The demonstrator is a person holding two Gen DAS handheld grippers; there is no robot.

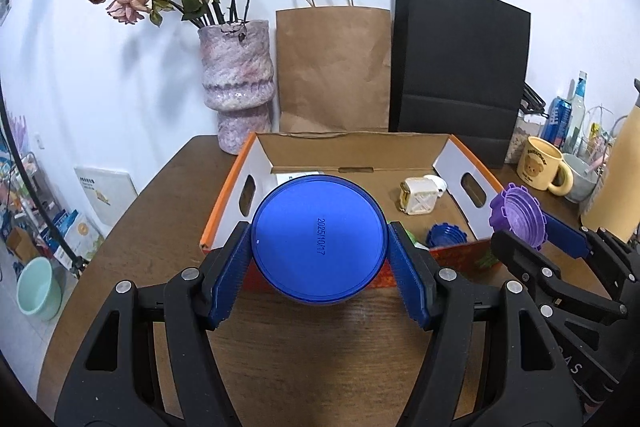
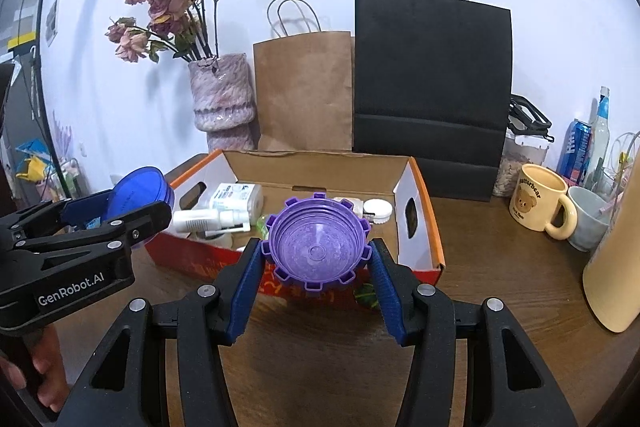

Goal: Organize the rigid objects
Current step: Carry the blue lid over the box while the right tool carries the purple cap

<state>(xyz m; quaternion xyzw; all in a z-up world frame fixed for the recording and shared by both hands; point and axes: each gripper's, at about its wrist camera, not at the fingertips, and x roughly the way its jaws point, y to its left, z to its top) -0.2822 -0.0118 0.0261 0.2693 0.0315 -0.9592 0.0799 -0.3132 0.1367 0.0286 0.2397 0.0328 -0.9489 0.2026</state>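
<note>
My left gripper [image 1: 319, 247] is shut on a round blue lid [image 1: 319, 237] with a printed date, held above the near edge of the cardboard box [image 1: 352, 149]. The same blue lid [image 2: 136, 193] shows at the left of the right wrist view. My right gripper [image 2: 318, 255] is shut on a purple notched cap [image 2: 317, 241], hollow side facing the camera, also over the box's [image 2: 420, 223] near wall. That purple cap [image 1: 518, 215] appears at the right of the left wrist view. Inside the box lie a small blue cap [image 1: 446, 235], a white square item [image 1: 418, 195] and white bottles [image 2: 208, 219].
A vase of dried roses [image 1: 238, 83], a brown paper bag [image 1: 334, 67] and a black paper bag [image 1: 460, 67] stand behind the box. A yellow bear mug [image 2: 540, 203], a grey cup [image 2: 590, 221], a can and bottles crowd the right. The brown table [image 1: 160, 207] ends at the left.
</note>
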